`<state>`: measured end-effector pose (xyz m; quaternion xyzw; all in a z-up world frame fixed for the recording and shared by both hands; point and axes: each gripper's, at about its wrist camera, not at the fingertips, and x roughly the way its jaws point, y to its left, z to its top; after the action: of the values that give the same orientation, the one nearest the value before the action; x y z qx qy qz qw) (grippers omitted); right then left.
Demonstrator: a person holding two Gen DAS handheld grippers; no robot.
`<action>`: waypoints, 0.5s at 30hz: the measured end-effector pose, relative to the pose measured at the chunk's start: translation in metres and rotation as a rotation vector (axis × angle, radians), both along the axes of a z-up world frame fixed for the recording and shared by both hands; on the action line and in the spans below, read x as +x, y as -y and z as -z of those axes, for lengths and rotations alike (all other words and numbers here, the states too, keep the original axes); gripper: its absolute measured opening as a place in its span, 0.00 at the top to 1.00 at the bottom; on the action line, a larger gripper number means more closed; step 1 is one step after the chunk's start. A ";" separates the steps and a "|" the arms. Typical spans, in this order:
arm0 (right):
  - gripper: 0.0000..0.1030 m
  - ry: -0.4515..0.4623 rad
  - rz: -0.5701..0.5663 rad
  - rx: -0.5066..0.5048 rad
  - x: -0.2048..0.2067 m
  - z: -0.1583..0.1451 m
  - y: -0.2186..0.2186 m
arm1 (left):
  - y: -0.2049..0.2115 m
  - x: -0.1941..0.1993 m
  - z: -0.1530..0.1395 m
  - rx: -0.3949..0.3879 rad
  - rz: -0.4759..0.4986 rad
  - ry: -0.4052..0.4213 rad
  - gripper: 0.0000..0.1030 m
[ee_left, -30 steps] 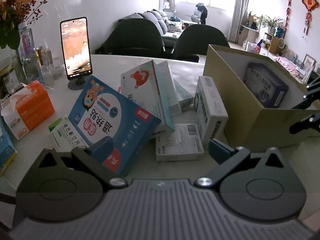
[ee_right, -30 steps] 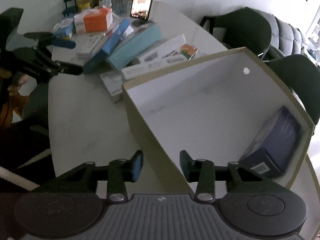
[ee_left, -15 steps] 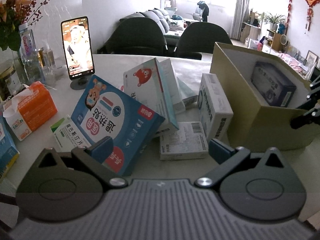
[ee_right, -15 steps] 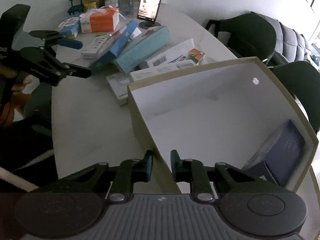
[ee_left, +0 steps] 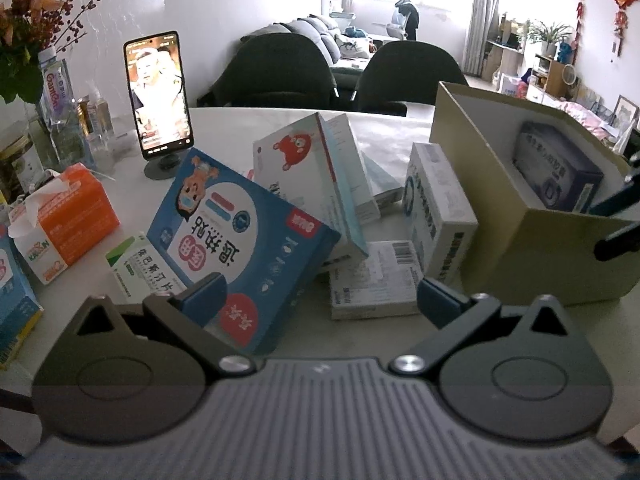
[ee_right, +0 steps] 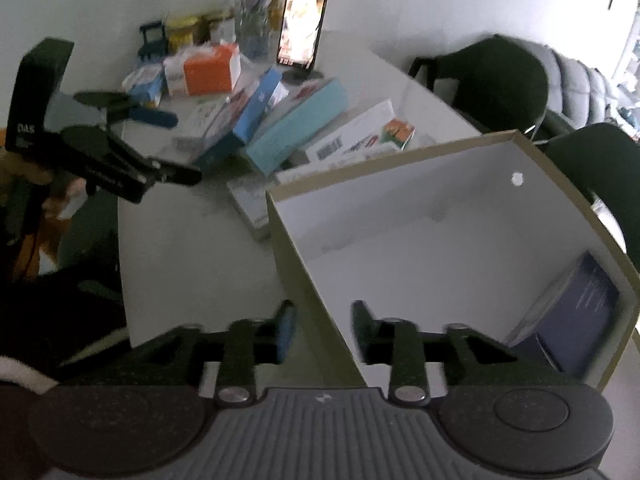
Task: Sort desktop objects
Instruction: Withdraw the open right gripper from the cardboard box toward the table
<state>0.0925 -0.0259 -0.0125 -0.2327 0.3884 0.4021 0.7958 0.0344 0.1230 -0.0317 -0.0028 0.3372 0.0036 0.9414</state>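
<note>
Right claw reopens astride the box wall
Right claw (ee_right: 322, 330), pinched shut half a second ago, has just been opening, narrow, straddling the tan cardboard box's (ee_right: 308, 280) near-left wall untouched; left claw (ee_left: 320, 294) wide over the leaning blue medicine carton (ee_left: 240, 248) on the white tabletop (ee_right: 180, 248)

A heap of cardboard packets lies on the white tabletop (ee_left: 224, 120). A big blue carton with a cartoon bear (ee_left: 244, 240) leans tilted over a small green-and-white box (ee_left: 138, 268). Behind it a white carton with a red bear (ee_left: 304, 184) leans too. A white box (ee_left: 436, 208) stands beside the open tan cardboard box (ee_left: 520, 252), which holds a dark blue packet (ee_left: 560, 168).
</note>
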 end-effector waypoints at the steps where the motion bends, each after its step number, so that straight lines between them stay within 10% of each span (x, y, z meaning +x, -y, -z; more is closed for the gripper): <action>1: 0.48 0.012 0.010 0.016 -0.002 -0.001 0.000 | -0.002 0.000 0.001 0.001 -0.002 0.000 0.00; 15: 0.19 0.114 0.157 0.272 -0.036 -0.010 0.012 | -0.052 0.004 0.012 -0.070 -0.122 -0.025 0.00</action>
<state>0.0566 -0.0375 -0.0027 -0.1141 0.3014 0.3736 0.8698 0.0386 0.1754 -0.0437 -0.0561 0.3482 0.0492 0.9344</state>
